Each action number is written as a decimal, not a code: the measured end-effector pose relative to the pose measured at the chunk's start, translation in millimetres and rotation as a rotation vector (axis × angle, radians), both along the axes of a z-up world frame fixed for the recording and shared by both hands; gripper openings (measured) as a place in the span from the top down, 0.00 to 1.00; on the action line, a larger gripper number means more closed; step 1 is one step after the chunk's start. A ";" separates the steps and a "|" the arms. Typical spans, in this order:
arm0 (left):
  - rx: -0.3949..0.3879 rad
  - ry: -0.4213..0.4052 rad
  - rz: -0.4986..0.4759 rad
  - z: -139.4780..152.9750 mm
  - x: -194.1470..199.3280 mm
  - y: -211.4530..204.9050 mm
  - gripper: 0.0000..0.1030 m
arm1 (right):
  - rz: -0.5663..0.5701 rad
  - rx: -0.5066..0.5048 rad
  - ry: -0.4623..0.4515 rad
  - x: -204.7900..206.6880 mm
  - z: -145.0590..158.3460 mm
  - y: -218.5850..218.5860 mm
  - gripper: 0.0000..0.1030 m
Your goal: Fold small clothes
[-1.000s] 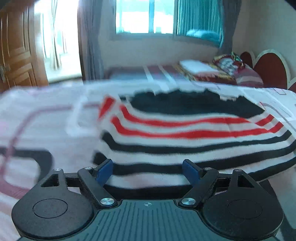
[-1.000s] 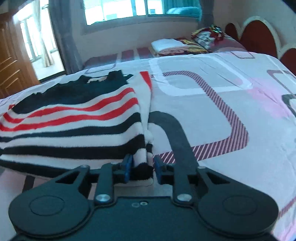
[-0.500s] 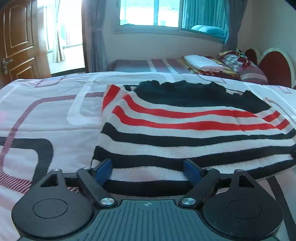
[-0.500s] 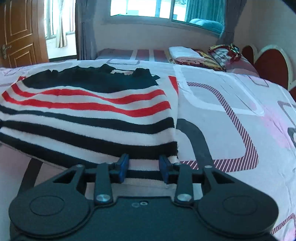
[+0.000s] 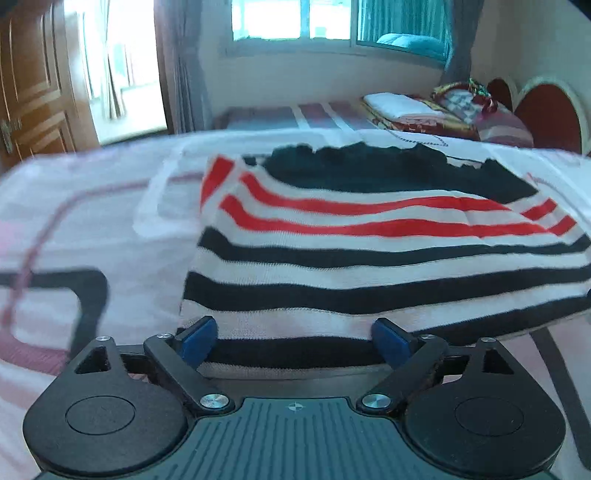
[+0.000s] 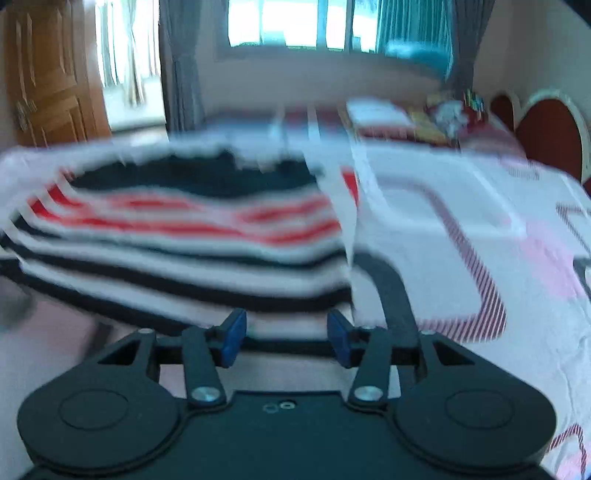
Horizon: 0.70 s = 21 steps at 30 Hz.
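Bedroom setting: a wide bed (image 5: 74, 229) under a pink-and-white patterned sheet, a window (image 5: 291, 18) at twelve o'clock, a wooden door (image 5: 33, 92) at ten o'clock, and a pile of pillows (image 5: 436, 110) by the red headboard (image 5: 546, 114) at two o'clock.

Task item: one striped sweater (image 5: 369, 251), banded black, white and red, lies on the sheet at the centre of the left view and toward nine o'clock in the right view. Its near hem runs just ahead of both tools. It appears already doubled over, though the blurred right view leaves the layer count uncertain.

Left gripper (image 5: 293, 341): jaws spread wide and opening. The hem lies between the blue pads (image 5: 197, 338), which do not press on it. Released.

Right gripper (image 6: 284, 338): jaws parted and opening, at the sweater's right near corner. Cloth sits in the gap, but the pads stand clear of it. Released.

Assessment: a fold has evidently just been laid down and both tools are letting go of the hem. The next move calls for drawing both tools clear without dragging the knit, then choosing fresh grip points, likely at one side edge, for a crosswise fold. Loose knit may snag on a pad during withdrawal.
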State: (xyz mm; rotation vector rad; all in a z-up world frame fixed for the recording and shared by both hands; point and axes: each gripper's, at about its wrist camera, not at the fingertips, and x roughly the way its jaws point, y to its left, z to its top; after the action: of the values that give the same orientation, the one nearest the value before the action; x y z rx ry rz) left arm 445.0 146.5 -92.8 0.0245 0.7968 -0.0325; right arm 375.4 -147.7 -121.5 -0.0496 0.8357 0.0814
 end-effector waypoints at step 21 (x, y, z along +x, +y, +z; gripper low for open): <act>-0.710 -0.037 0.347 -19.7 -91.8 48.2 0.17 | 0.046 0.195 -0.125 -89.5 51.2 -13.9 0.61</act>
State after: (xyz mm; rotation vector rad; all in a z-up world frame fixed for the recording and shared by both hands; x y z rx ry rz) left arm 353.2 194.7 -112.5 -0.7816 0.7079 0.0147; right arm 285.9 -161.6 -70.3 0.1085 0.6984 0.2007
